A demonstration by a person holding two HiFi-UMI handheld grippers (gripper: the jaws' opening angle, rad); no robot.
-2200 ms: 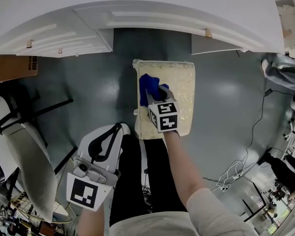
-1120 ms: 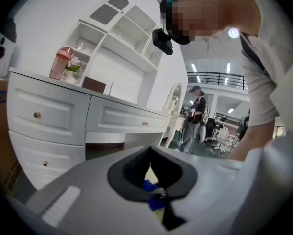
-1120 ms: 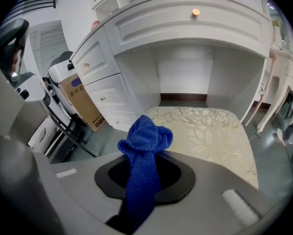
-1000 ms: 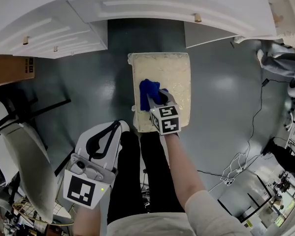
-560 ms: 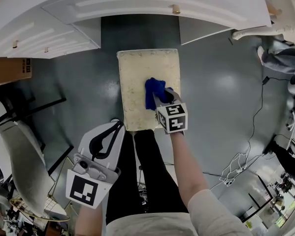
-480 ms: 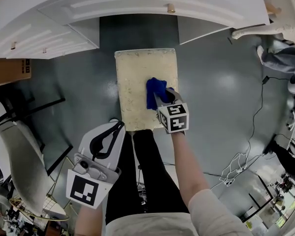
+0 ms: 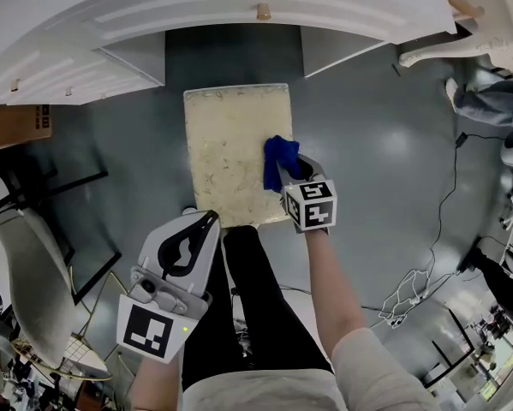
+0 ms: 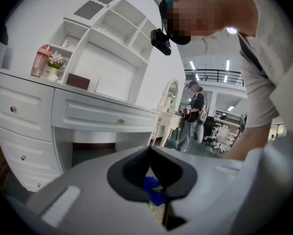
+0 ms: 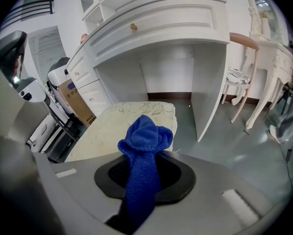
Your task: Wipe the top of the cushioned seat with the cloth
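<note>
My right claw (image 7: 292, 171), clamped on the bunched blue cloth (image 7: 277, 156) at the cushioned seat's (image 7: 226, 148) right edge, should press it flat and sweep left in overlapping strokes; my left claw (image 7: 203, 226) hangs closed, empty, nearer me.

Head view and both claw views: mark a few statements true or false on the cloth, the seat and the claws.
1. The right claw is shut on the blue cloth. True.
2. The cloth lies at the left edge of the seat. False: in the head view it sits at the seat's right edge.
3. The left claw presses on the seat. False: it is held off the seat beside the person's leg, jaws together with nothing between them.
4. The seat stands on the floor in front of the opening under the white desk. True.
</note>
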